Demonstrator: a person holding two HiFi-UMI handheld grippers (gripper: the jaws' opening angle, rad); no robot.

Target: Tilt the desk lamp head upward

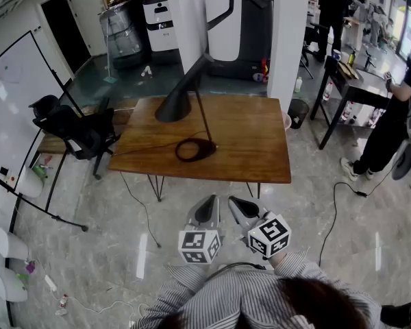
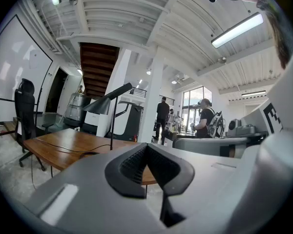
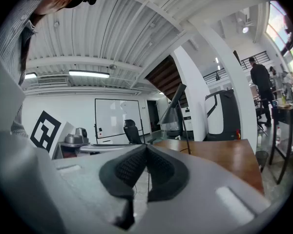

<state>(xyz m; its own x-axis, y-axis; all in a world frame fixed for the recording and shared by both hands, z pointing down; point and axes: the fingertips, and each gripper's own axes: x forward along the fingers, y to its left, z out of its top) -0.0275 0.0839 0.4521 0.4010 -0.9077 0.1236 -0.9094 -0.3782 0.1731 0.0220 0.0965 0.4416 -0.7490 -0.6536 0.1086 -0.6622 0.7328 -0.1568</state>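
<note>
The left gripper (image 2: 146,146) has its jaws pressed together with nothing between them, and the right gripper (image 3: 146,147) is likewise closed and empty. Both hang side by side close to the person's body, over the floor and well short of the table (image 1: 260,157). The lamp (image 1: 192,115) stands on the table's far-left part, its head (image 1: 173,105) drooping down to the left from a thin slanted stem (image 1: 203,112) that rises from a round base (image 1: 196,149). Nothing is touched yet, so the risks lie in the approach and the first contact. With jaws closed, either gripper could only nudge the head from below. Such a push could slide off the smooth cone. Since the stem is long and the base small, it could also lever the whole lamp over rather than turn the joint. Bracing the base or stem with one gripper while the other lifts the head would likely guard against that, but the jaws must open first. Clamping too hard on the thin stem might bend or mark it. The cord (image 1: 145,149) runs from the base across the table and off its left edge, and a snag on it could drag the lamp. The chair (image 1: 75,132) crowds that left side.
</note>
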